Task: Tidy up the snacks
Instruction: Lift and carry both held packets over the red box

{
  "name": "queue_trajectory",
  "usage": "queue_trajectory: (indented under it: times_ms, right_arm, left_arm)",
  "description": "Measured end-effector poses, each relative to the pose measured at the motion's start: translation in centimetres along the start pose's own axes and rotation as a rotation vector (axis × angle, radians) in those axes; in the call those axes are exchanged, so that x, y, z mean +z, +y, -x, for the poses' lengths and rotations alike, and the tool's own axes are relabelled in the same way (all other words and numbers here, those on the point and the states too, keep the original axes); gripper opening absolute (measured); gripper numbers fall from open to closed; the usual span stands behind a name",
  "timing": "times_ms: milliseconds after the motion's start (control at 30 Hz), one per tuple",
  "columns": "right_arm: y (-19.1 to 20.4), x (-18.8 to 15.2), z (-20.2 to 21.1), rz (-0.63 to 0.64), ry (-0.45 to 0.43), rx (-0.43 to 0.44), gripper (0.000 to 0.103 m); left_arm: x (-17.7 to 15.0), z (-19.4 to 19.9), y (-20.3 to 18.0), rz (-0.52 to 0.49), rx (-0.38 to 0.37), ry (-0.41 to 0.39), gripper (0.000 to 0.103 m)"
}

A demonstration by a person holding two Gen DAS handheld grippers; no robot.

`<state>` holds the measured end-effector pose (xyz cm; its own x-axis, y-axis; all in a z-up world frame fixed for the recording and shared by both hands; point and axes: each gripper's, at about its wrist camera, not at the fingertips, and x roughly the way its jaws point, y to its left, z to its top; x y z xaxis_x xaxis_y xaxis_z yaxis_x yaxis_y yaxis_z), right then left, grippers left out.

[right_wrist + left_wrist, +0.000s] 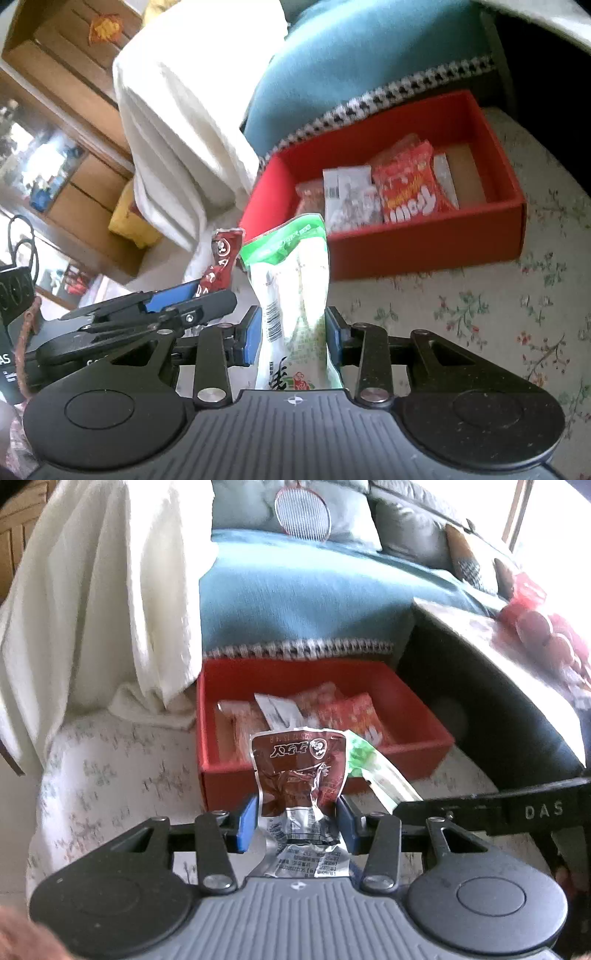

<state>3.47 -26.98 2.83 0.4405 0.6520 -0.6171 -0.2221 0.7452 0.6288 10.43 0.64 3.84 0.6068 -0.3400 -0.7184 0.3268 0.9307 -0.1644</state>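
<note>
Left wrist view: the left gripper [298,821] pinches a brown foil snack packet [300,775] between its blue pads [246,825], narrow jaws clamped on the packet's crumpled lower half; the printed top stands upright above the fingers and the silver tail runs back toward the camera. At about 12 o'clock beyond the packet sits the red box [424,747] on a floral cloth [110,775], with several snack bags [347,710] lying inside it. Just at 2 o'clock from the brown packet shows a green-and-white snack pouch [364,760], and the black body of the right gripper [480,808] reaches in from 3 o'clock. A white draped cloth [110,590] hangs at 10 o'clock; a blue blanket [295,602] covers the sofa at 12 o'clock

Right wrist view: the right gripper [293,334] squeezes the green-and-white snack pouch [293,295], its pads [255,338] pressed on both sides of the pouch's middle, green top pointing up. The red box [424,240] lies at 1 o'clock, open, holding a red bag [410,184] beside a white bag [349,195], touching. At 9 o'clock the left gripper [177,299] shows side-on with the brown foil snack packet [221,262] sticking up from it, just beside the pouch. The floral cloth [480,314] spreads at 3 o'clock
</note>
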Motion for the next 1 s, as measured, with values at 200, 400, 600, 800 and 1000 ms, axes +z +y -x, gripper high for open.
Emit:
queue_trajectory:
  times_ms: [200, 400, 600, 800, 1000]
  right_arm:
    - [0.5, 1.5, 1.0, -0.009, -0.068, 0.029, 0.044]
    - [0.6, 3.6, 1.0, -0.021, -0.137, 0.046, 0.044]
    - [0.0, 5.5, 1.0, -0.034, -0.198, 0.035, 0.044]
    - [-0.6, 7.1, 0.8, -0.034, -0.237, 0.019, 0.044]
    - [-1.2, 8.4, 0.5, -0.038, -0.260, 0.001, 0.044]
  left_arm:
    - [1.7, -0.2, 0.0, 0.010, 0.025, -0.050, 0.039]
    - [3.7, -1.0, -0.3, 0.010, 0.040, -0.086, 0.039]
    - [6.2, -2.6, -0.8, 0.015, 0.040, -0.117, 0.039]
    - [7.6, -3.8, -1.5, 0.001, 0.061, -0.144, 0.039]
    - [8.7, -5.4, -1.6, 0.002, 0.073, -0.145, 0.039]
